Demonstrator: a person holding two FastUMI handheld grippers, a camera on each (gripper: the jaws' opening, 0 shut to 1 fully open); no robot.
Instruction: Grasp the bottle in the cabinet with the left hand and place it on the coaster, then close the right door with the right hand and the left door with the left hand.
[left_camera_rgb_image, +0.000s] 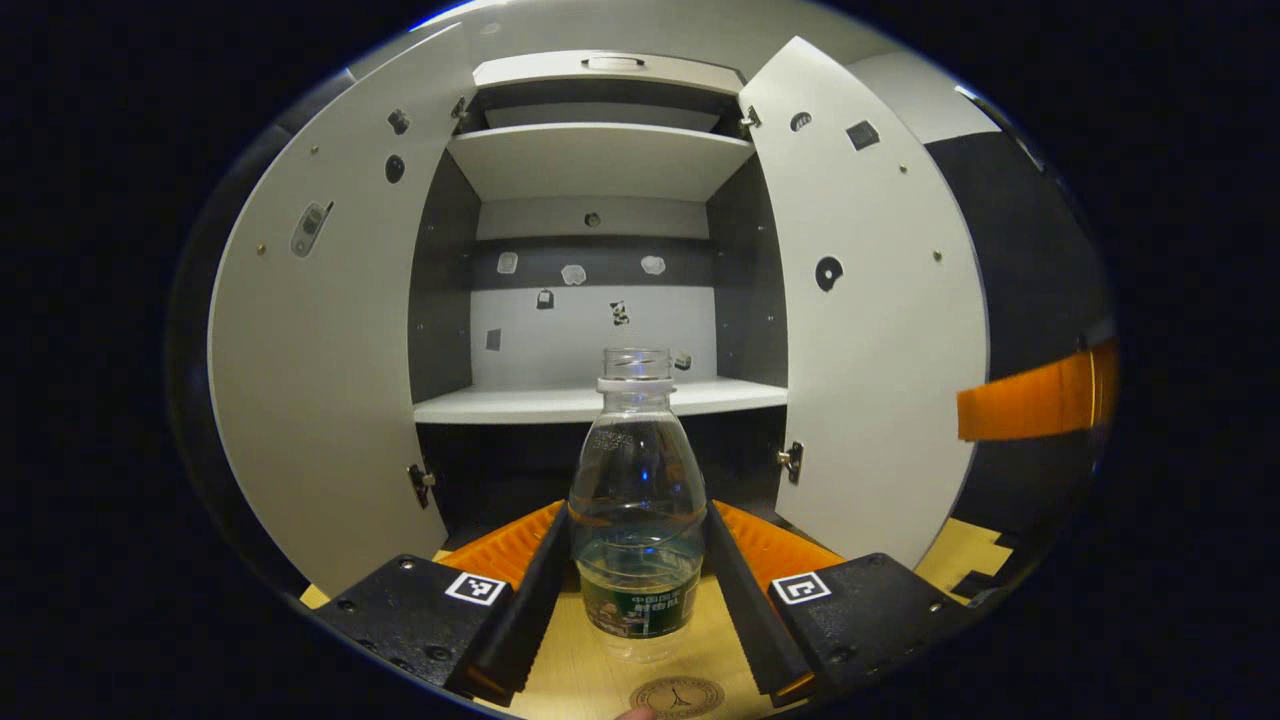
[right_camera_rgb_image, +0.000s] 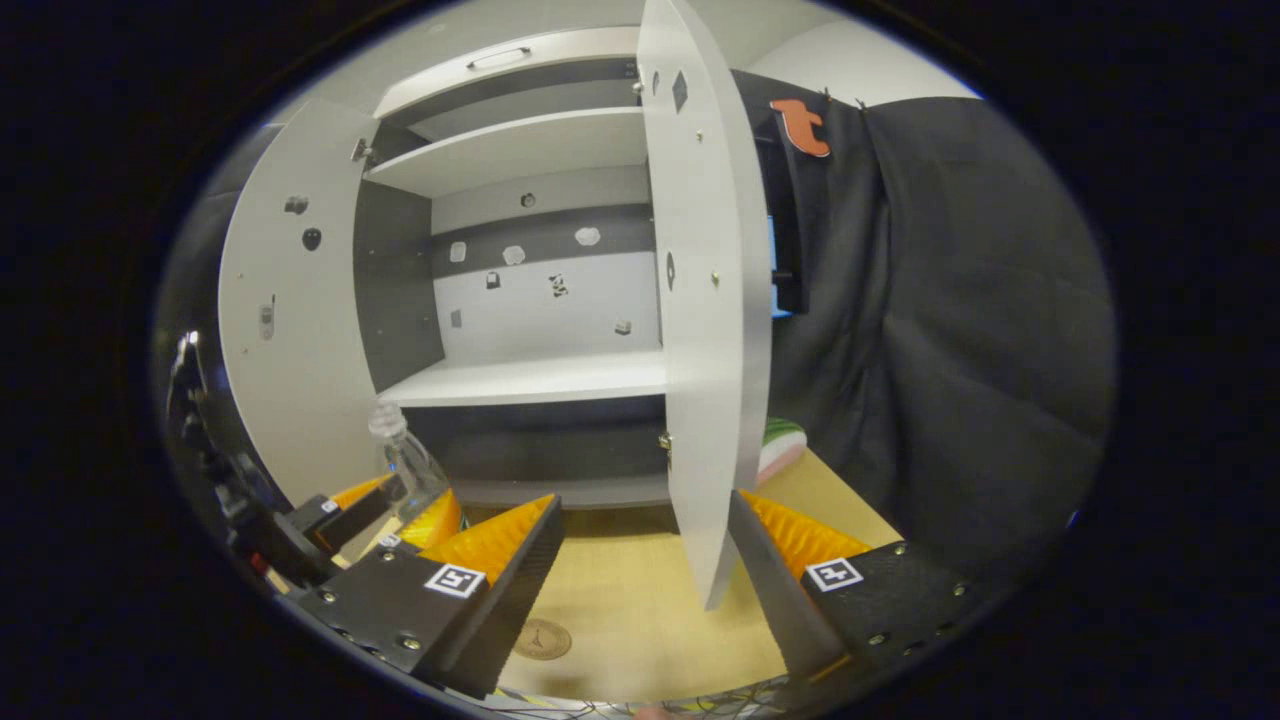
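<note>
The bottle (left_camera_rgb_image: 637, 500), clear, uncapped and partly filled, is held upright between the two fingers of the left gripper (left_camera_rgb_image: 637, 575), which are pressed against its sides. It is seen in front of the open cabinet (left_camera_rgb_image: 600, 400), above the wooden table (left_camera_rgb_image: 570, 680); whether its base touches the table cannot be told. The coaster (left_camera_rgb_image: 678, 696), a round disc, lies on the table nearer the camera than the bottle, just in front of it.

In the right gripper view the bottle (right_camera_rgb_image: 405, 470) and left gripper (right_camera_rgb_image: 400, 515) are seen at the lower left, with the coaster (right_camera_rgb_image: 541, 639) on the table (right_camera_rgb_image: 640, 600) to their right. The right gripper (right_camera_rgb_image: 645, 560) is spread wide and holds nothing; the edge of the right door (right_camera_rgb_image: 705, 350) stands between its fingers, without clear contact.

Both doors are swung open, the left door (left_camera_rgb_image: 320, 380) included. The lower shelf (left_camera_rgb_image: 600, 402) is bare. Black cloth (right_camera_rgb_image: 940, 350) hangs to the right of the cabinet
</note>
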